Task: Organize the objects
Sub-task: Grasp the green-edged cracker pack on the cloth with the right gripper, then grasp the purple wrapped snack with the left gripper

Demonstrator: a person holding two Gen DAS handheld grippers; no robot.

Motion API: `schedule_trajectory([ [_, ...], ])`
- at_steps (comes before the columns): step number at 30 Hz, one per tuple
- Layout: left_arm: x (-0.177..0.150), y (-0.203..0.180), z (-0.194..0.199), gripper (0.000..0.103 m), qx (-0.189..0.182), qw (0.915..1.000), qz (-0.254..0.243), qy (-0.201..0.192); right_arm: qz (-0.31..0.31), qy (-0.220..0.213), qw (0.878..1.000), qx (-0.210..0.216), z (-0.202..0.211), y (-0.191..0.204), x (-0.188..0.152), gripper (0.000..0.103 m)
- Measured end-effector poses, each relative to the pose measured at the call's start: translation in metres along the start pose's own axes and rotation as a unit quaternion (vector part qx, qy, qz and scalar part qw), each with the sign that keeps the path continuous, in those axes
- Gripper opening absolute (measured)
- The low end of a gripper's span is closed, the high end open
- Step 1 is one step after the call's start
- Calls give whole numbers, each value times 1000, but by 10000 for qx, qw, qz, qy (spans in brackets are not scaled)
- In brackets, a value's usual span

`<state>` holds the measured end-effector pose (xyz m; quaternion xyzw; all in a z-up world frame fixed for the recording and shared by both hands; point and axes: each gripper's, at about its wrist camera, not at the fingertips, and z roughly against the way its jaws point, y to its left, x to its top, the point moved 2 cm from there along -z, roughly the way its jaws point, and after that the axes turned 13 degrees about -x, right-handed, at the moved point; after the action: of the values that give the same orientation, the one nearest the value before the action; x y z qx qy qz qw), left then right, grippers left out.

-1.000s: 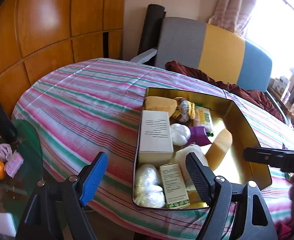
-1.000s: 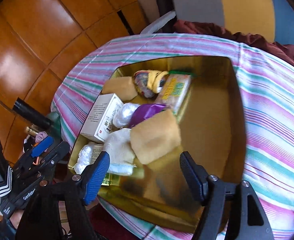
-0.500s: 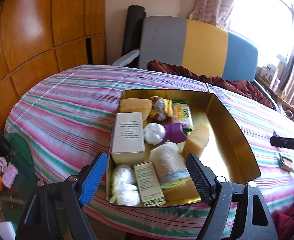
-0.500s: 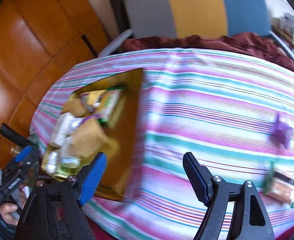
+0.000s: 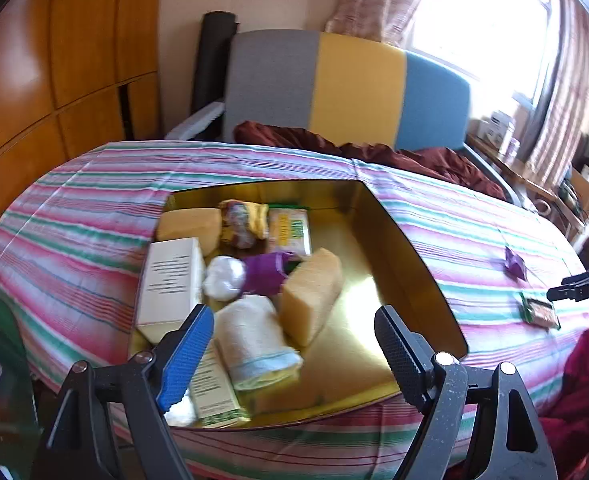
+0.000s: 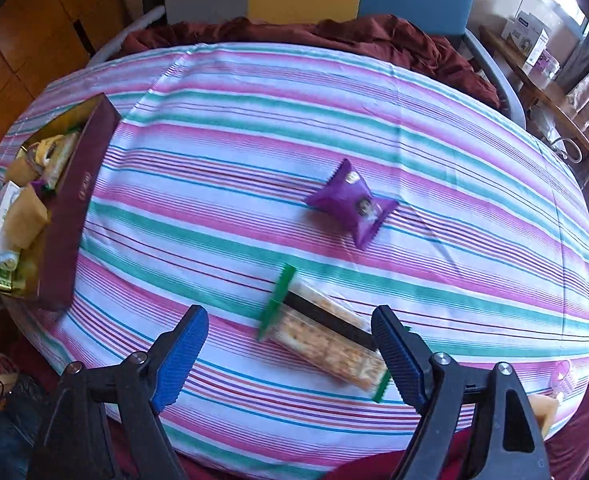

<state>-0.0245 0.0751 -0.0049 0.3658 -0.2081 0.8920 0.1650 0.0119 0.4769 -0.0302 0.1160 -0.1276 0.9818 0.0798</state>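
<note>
A gold-lined box [image 5: 406, 248] with dark maroon outer walls sits on the left part of a round table covered by a pink, green and white striped cloth [image 6: 254, 120]. Inside it, packed toward the left side, lie a white carton [image 5: 170, 280], two yellow sponges [image 5: 312, 292], a rolled white towel [image 5: 254, 336], a purple packet [image 5: 264, 274], a white bundle [image 5: 224, 276] and a green-printed small carton [image 5: 214, 392]; the right half of the box floor is bare. The left gripper [image 5: 290, 352] hangs over the near edge of the box, its jaws spread with nothing pinched. On the cloth well to the right of the box lie a purple snack packet [image 6: 352, 202] and, nearer, a clear cracker pack with green ends [image 6: 326, 340]. The right gripper [image 6: 286, 350] points down over the cracker pack, its jaws opening; the pack lies below them toward the right finger, and no pad presses on it.
</note>
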Motion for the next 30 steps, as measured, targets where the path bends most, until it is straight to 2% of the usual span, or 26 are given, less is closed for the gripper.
schedule_trajectory([
  [4, 4, -14, -8, 83, -139, 9997, -158, 76, 653, 282, 9958, -580, -19, 5, -5, 86],
  [7, 8, -25, -12, 83, -243, 9993, -262, 130, 1250, 401, 9899, -542, -33, 15, -9, 86],
  [9, 10, -34, -15, 86, -326, 9988, -334, 154, 1573, 505, 9834, -746, -42, 22, -11, 86],
  [12, 15, -47, -21, 88, -464, 9976, -461, 206, 1769, 578, 9772, -1026, -55, 25, -10, 86],
  [14, 17, -57, -26, 88, -548, 9967, -551, 250, 1697, 552, 9786, -1019, -59, 21, -7, 86],
  [17, 20, -78, -35, 89, -742, 9940, -723, 348, 1222, 533, 9870, -894, -62, 5, -1, 83],
  [18, 22, -86, -37, 89, -823, 9928, -794, 367, 973, 557, 9911, -717, -63, -3, -1, 61],
  [19, 23, -93, -40, 89, -893, 9915, -860, 388, 706, 561, 9943, -573, -63, -12, -1, 47],
  [21, 27, -108, -47, 89, -1036, 9888, -975, 445, 31, 623, 9962, -614, -66, -36, -4, 44],
  [23, 30, -122, -56, 89, -1188, 9859, -1052, 523, -776, 676, 9939, -398, -69, -61, -11, 43],
  [27, 35, -155, -79, 89, -1445, 9792, -1204, 755, -2228, 600, 9730, 17, -76, -101, -31, 43],
  [30, 37, -178, -100, 88, -1618, 9745, -1190, 1004, -2720, 450, 9610, 229, -75, -118, -38, 43],
])
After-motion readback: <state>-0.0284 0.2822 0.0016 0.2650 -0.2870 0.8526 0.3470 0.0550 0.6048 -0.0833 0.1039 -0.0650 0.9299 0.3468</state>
